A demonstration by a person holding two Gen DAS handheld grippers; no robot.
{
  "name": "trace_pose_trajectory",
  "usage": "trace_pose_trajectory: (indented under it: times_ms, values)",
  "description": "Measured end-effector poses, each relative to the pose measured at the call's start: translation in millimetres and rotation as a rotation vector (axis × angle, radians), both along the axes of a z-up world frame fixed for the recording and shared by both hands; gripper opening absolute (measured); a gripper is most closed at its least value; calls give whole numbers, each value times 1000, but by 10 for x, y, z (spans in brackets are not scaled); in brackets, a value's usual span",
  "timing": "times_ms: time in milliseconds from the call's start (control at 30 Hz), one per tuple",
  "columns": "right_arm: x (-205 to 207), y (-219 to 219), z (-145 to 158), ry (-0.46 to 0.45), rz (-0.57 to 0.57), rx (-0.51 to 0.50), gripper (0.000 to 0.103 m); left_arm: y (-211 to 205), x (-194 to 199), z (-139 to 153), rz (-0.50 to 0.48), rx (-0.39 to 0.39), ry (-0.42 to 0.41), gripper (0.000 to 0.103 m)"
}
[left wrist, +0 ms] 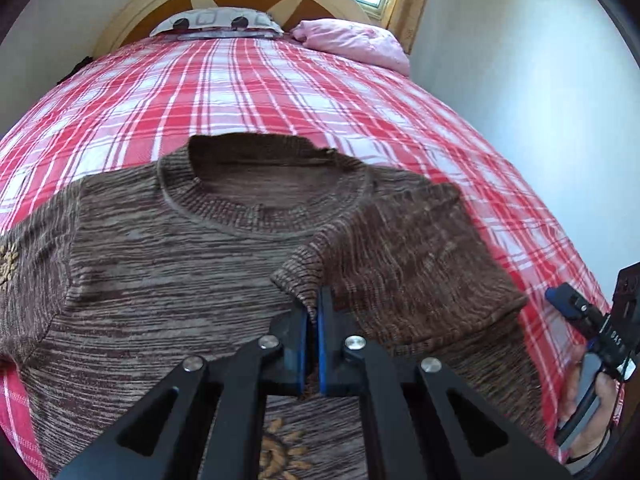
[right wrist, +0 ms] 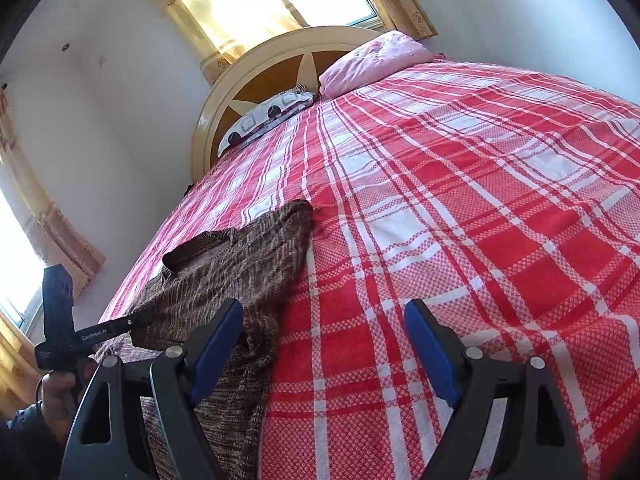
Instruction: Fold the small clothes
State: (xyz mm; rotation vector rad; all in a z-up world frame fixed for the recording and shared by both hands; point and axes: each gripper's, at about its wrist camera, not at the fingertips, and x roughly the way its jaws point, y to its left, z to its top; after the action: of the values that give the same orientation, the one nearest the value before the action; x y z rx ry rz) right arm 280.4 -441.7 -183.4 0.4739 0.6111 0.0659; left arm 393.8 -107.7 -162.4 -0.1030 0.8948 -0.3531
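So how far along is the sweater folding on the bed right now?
Early. The brown sweater lies spread face up on the plaid bedspread. In hand: the left gripper is shut on the cuff of one sleeve, which is folded across the chest. The right gripper hangs open over the bedspread, holding nothing. Left: the other sleeve, not yet folded, then the body.

brown marled sweater (left wrist: 160,264), red-plaid bedspread (left wrist: 280,88)

We hold our left gripper (left wrist: 313,312) tilted downward with its blue pads pinched together on a fold of knit, while our right gripper (right wrist: 324,344) hangs wide open, gripping nothing.
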Motion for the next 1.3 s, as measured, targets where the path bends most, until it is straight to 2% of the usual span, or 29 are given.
trace_pose_trajectory:
  times_ms: [133, 267, 400, 533, 633, 700, 733, 767, 800, 900, 1000, 1033, 1067, 1200, 1233, 1267, 1300]
  values:
    - [54, 13, -23, 19, 4, -8, 83, 26, 3, -63, -3, 1, 12, 5]
    - [112, 29, -52, 49, 7, -16, 83, 28, 5, -194, 23, 19, 60, 10]
    - [133, 35, -71, 62, 15, -15, 83, 80, -200, -193, 19, 25, 40, 17]
    - [115, 52, -66, 58, 19, -20, 83, 190, -413, -189, 11, 53, 22, 31]
    - [92, 71, -45, 47, 15, -34, 83, 264, -438, -179, 8, 51, 31, 31]
    - [69, 107, -19, 37, 15, -54, 83, 272, -329, -146, 2, 14, 58, 42]
    - [62, 129, -8, 35, 12, -70, 83, 286, -261, -129, 10, -20, 69, 53]
    - [56, 145, -1, 36, 7, -83, 83, 310, -178, -119, 24, -72, 80, 56]
    - [46, 155, 4, 35, 2, -91, 83, 311, -75, -130, 34, -114, 102, 57]
    - [13, 113, 16, 23, -16, -83, 83, 250, 214, -227, 24, -169, 174, 57]
    - [24, 73, -10, 30, -19, -59, 83, 160, 348, -215, 9, -173, 163, 51]
    - [39, 68, -22, 38, -16, -55, 83, 133, 350, -190, -5, -182, 148, 18]
    - [52, 72, -30, 44, -12, -54, 83, 100, 341, -155, -14, -170, 123, 10]
    - [86, 99, -46, 58, 6, -56, 83, -20, 96, 53, -35, -50, -112, 10]
    - [90, 100, -51, 60, 9, -55, 83, -39, 56, 67, -38, -27, -142, 11]
    - [94, 99, -54, 62, 10, -54, 83, -72, 4, 50, -17, 30, -176, 18]
    - [99, 99, -59, 66, 10, -54, 83, -98, 29, 27, 3, 82, -195, 20]
